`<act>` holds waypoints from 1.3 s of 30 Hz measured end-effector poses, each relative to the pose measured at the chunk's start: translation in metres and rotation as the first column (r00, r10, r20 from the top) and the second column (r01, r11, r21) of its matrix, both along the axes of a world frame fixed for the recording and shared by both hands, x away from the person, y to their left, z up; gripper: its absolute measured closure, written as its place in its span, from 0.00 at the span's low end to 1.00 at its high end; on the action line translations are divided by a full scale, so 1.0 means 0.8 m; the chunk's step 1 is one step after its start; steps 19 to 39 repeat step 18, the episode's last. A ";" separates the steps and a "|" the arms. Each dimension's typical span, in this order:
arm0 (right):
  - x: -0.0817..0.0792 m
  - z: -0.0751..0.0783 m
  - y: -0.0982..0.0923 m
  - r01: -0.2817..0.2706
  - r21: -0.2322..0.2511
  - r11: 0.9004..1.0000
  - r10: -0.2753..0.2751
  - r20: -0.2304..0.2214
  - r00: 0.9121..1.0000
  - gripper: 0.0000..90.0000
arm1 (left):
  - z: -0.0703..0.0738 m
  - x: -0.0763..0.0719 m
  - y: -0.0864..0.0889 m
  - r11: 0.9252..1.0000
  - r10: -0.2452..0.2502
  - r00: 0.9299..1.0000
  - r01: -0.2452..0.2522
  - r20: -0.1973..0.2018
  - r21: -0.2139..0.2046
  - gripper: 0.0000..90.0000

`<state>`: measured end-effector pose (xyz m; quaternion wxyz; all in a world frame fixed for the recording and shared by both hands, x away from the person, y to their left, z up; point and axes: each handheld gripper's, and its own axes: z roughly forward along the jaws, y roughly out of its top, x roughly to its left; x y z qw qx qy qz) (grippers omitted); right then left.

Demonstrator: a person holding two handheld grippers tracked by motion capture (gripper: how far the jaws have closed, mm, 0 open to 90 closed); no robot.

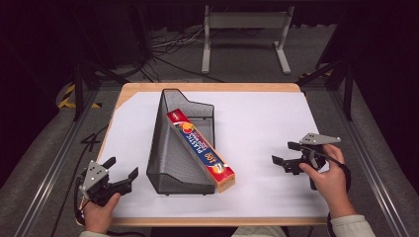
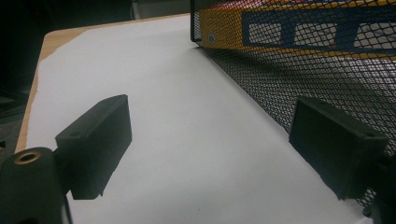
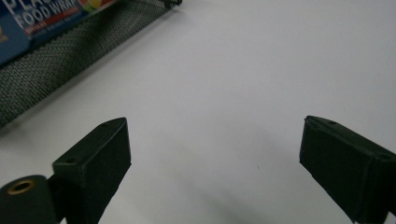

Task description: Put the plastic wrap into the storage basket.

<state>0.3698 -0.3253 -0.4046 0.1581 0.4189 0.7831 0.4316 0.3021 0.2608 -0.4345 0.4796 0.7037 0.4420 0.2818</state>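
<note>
At the table's near corners, the left gripper (image 1: pixel 122 168) and right gripper (image 1: pixel 286 153) rest with jaws spread wide, holding nothing. Between them, farther back, a food wrap box (image 1: pixel 201 149) leans in a black mesh basket (image 1: pixel 170 158) on the white table (image 1: pixel 262 123).

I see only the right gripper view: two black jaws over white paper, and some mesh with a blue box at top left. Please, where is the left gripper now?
Observer: The left gripper is at the near left corner of the table, jaws open, nothing between them.
Operator: How does the blue box lie?
Observer: The food wrap box leans slantwise in the black mesh holder; its near end sticks out over the holder's low front.
Operator: Is my gripper near it?
Observer: No. The right gripper is open, well right of the box, over bare white paper.
</note>
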 end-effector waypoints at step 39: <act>-0.005 -0.048 -0.006 0.010 -0.101 0.995 -0.016 -0.060 0.998 0.09 | -0.004 0.005 -0.003 1.000 -0.025 0.999 0.026 -0.030 0.016 0.15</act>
